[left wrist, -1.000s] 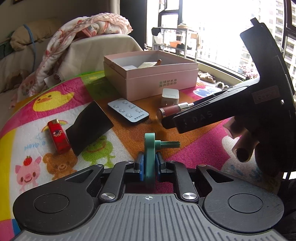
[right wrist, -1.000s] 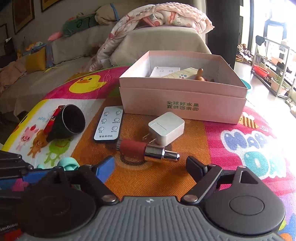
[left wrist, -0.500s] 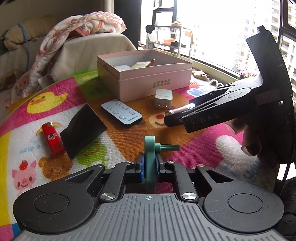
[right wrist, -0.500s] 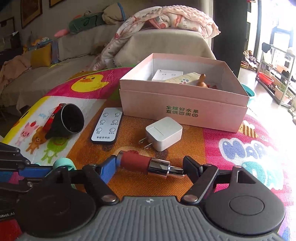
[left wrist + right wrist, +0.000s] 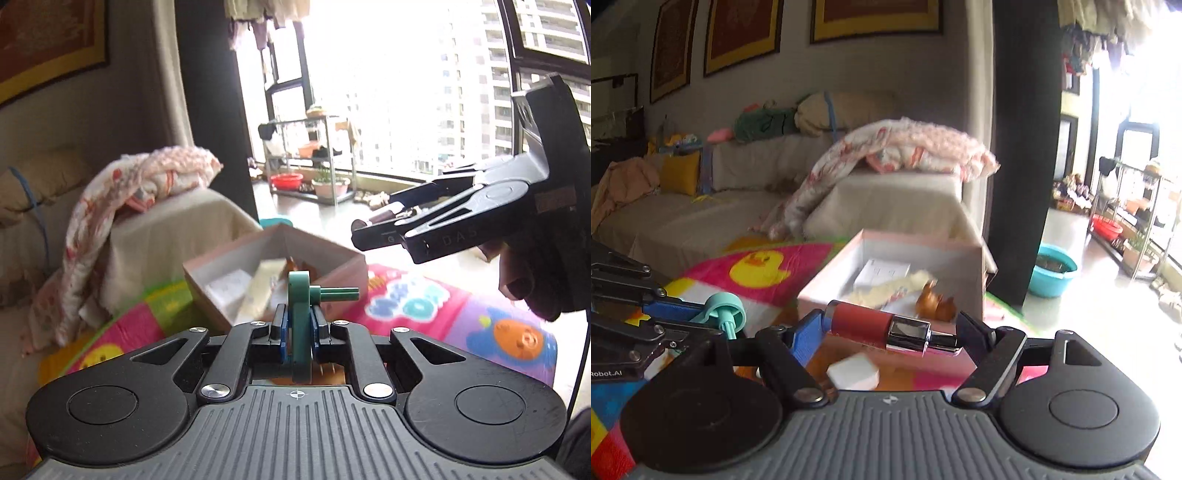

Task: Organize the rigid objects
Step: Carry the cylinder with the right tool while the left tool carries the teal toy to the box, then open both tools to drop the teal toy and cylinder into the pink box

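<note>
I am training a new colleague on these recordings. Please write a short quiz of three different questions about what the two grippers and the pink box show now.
1. True or false: the left gripper is shut on the green part.
2. What lies between the fingers of the right gripper? A: white charger. B: red lipstick. C: remote.
3. Is the pink box empty?

Key
1. True.
2. B, the red lipstick, held end to end.
3. No. A white carton and a brown figure lie in it.
</note>
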`<control>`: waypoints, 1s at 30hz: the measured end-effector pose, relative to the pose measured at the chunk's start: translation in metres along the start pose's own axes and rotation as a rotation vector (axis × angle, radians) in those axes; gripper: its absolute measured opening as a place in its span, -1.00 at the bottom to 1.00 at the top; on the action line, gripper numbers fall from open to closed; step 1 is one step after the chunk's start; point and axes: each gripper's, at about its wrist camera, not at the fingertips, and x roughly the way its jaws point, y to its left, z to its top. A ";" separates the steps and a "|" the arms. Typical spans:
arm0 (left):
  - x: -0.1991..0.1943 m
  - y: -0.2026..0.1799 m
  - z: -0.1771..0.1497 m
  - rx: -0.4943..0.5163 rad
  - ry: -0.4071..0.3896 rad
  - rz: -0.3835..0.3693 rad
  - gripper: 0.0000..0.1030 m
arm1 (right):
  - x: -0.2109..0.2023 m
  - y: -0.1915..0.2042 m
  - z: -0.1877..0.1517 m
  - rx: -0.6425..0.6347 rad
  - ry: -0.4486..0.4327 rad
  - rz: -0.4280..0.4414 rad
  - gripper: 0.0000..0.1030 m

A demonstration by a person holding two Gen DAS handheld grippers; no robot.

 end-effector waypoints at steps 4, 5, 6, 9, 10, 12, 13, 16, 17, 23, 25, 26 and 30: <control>0.049 0.046 0.053 -0.158 -0.058 -0.036 -0.73 | 0.014 -0.019 0.041 0.010 -0.082 -0.067 0.51; 0.065 0.057 0.062 -0.193 -0.049 -0.058 -0.73 | 0.022 -0.024 0.047 0.023 -0.073 -0.071 0.51; 0.083 0.067 0.069 -0.227 -0.033 -0.080 -0.73 | 0.029 -0.026 0.049 0.030 -0.062 -0.070 0.51; 0.134 0.091 0.076 -0.337 0.030 -0.103 -0.73 | 0.055 -0.027 0.046 0.027 -0.004 -0.063 0.51; 0.149 0.096 0.075 -0.372 0.051 -0.110 -0.73 | 0.062 -0.025 0.042 0.018 0.010 -0.064 0.51; 0.179 0.106 0.071 -0.423 0.100 -0.129 -0.73 | 0.075 -0.021 0.035 0.003 0.034 -0.062 0.51; 0.189 0.106 0.069 -0.428 0.119 -0.127 -0.73 | 0.082 -0.018 0.032 -0.003 0.047 -0.056 0.51; 0.215 0.107 0.060 -0.435 0.172 -0.115 -0.72 | 0.097 -0.013 0.025 -0.017 0.078 -0.042 0.51; 0.219 0.108 0.057 -0.446 0.181 -0.120 -0.73 | 0.101 -0.012 0.023 -0.024 0.083 -0.040 0.51; 0.242 0.110 0.046 -0.458 0.222 -0.123 -0.72 | 0.123 -0.011 0.015 -0.020 0.116 -0.024 0.51; 0.246 0.112 0.044 -0.467 0.232 -0.126 -0.72 | 0.128 -0.011 0.012 -0.018 0.129 -0.023 0.51; 0.247 0.113 0.043 -0.474 0.236 -0.134 -0.73 | 0.130 -0.010 0.011 -0.019 0.135 -0.022 0.51; 0.242 0.114 0.043 -0.500 0.226 -0.137 -0.67 | 0.133 -0.007 0.005 -0.036 0.153 -0.003 0.51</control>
